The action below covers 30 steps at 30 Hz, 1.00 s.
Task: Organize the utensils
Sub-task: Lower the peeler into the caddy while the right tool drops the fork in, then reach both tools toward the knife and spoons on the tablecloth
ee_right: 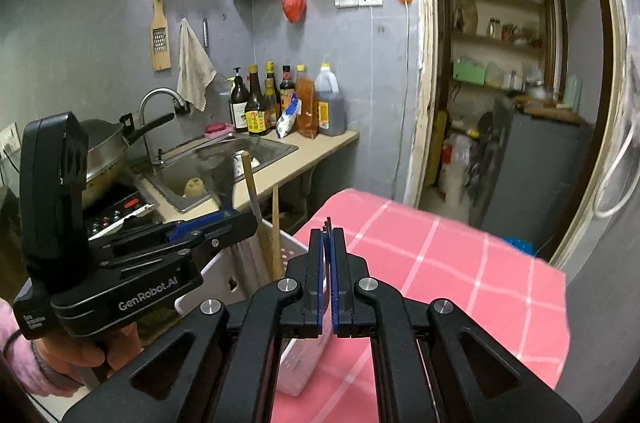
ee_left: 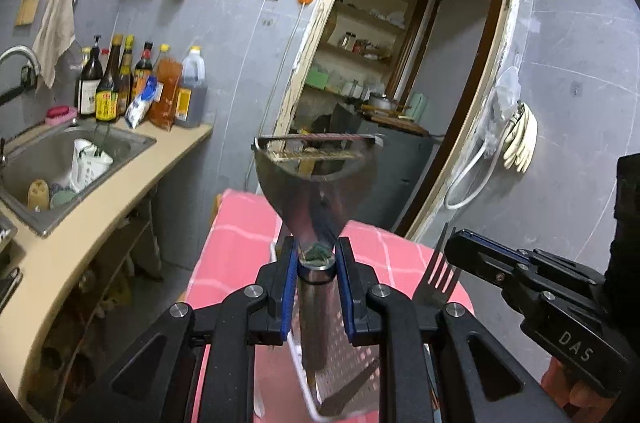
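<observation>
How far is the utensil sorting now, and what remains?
Done: wooden utensils already stand in the white basket. In hand: the left gripper clamps a metal spatula; the right gripper pinches a fork. Left: both still go into the basket.

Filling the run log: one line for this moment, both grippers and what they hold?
left gripper: shut on steel spatula handle | right gripper: shut on fork | white utensil basket on pink checked cloth

Pink checked tablecloth (ee_right: 460,263) bare and open to the right, white utensil basket (ee_right: 304,363) with upright wooden handles (ee_right: 275,231) blocking the left side, counter edge (ee_right: 288,171) close behind, doorway (ee_right: 512,83) clear beyond.
</observation>
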Each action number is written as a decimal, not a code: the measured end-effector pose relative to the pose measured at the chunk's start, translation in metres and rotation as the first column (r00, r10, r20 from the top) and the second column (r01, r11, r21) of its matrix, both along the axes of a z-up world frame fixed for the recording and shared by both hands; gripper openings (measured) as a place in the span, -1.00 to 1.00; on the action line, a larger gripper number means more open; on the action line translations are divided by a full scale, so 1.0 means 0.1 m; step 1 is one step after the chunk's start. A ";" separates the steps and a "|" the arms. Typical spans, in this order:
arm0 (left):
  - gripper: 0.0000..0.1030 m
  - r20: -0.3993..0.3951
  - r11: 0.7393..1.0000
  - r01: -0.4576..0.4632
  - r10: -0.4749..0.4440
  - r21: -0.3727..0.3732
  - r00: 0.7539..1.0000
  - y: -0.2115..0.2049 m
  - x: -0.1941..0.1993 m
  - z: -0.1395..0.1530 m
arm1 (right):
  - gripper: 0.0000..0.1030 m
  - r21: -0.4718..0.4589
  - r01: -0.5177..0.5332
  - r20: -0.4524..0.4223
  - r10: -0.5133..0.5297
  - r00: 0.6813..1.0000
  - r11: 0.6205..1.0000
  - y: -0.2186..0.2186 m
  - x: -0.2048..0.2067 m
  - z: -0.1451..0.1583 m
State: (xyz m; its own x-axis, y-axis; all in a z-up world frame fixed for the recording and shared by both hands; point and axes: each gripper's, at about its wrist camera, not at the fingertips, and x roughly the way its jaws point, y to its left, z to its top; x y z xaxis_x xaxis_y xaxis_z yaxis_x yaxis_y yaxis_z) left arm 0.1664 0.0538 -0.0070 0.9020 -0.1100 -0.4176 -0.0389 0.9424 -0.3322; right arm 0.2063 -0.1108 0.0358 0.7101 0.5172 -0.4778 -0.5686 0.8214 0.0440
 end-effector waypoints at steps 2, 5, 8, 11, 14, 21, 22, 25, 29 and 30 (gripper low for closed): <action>-0.62 -0.013 1.000 0.000 0.000 -0.001 1.000 0.01 -0.01 -0.01 | -0.92 0.012 -0.006 -0.030 0.006 1.000 1.000 -0.01 0.01 -0.07; -0.29 -0.041 1.000 0.016 -0.016 -0.008 0.999 0.02 -0.02 -0.03 | -0.91 0.028 -0.010 -0.059 0.012 0.998 1.000 -0.01 0.04 -0.12; -0.02 -0.033 0.999 0.030 -0.030 -0.011 0.999 0.01 -0.07 -0.03 | -0.91 0.049 -0.002 -0.072 0.006 0.997 0.999 -0.05 0.04 -0.14; 0.10 -0.031 0.999 0.034 -0.034 -0.012 0.999 0.01 -0.12 0.00 | -0.91 0.067 0.010 -0.073 -0.006 0.997 0.998 -0.11 0.04 -0.10; 0.27 -0.017 0.999 0.033 -0.033 -0.020 0.999 0.01 -0.17 0.06 | -0.79 0.091 0.042 -0.067 -0.036 0.997 0.995 -0.21 0.02 -0.05; 0.61 0.040 1.000 0.021 -0.021 -0.013 0.999 -0.10 -0.29 0.28 | -0.07 0.180 0.142 -0.030 -0.139 0.990 0.973 -0.60 -0.13 0.13; 0.73 0.049 1.000 0.020 -0.020 -0.009 0.999 -0.13 -0.30 0.30 | 0.04 0.185 0.167 -0.015 -0.167 0.986 0.968 -0.69 -0.18 0.15; 0.96 0.080 1.000 0.023 -0.022 -0.001 0.997 -0.26 -0.36 0.39 | 0.49 0.208 0.218 0.024 -0.228 0.973 0.953 -0.92 -0.28 0.22; 0.99 0.080 0.999 0.034 -0.035 0.010 0.996 -0.47 -0.36 0.44 | 0.76 0.213 0.284 0.055 -0.302 0.952 0.935 -1.25 -0.37 0.28; 0.99 0.079 0.999 0.037 -0.038 0.018 0.996 -0.54 -0.35 0.45 | 0.77 0.210 0.300 0.058 -0.318 0.946 0.930 -1.34 -0.39 0.28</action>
State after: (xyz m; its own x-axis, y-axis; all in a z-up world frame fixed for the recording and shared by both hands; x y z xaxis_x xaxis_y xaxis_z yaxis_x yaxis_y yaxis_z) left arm 0.1313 -0.0001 0.0384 0.9278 -0.1379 -0.3467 0.0223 0.9481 -0.3173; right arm 0.1668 -0.2445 0.0639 0.8848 0.3422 -0.3164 -0.2970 0.9372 0.1829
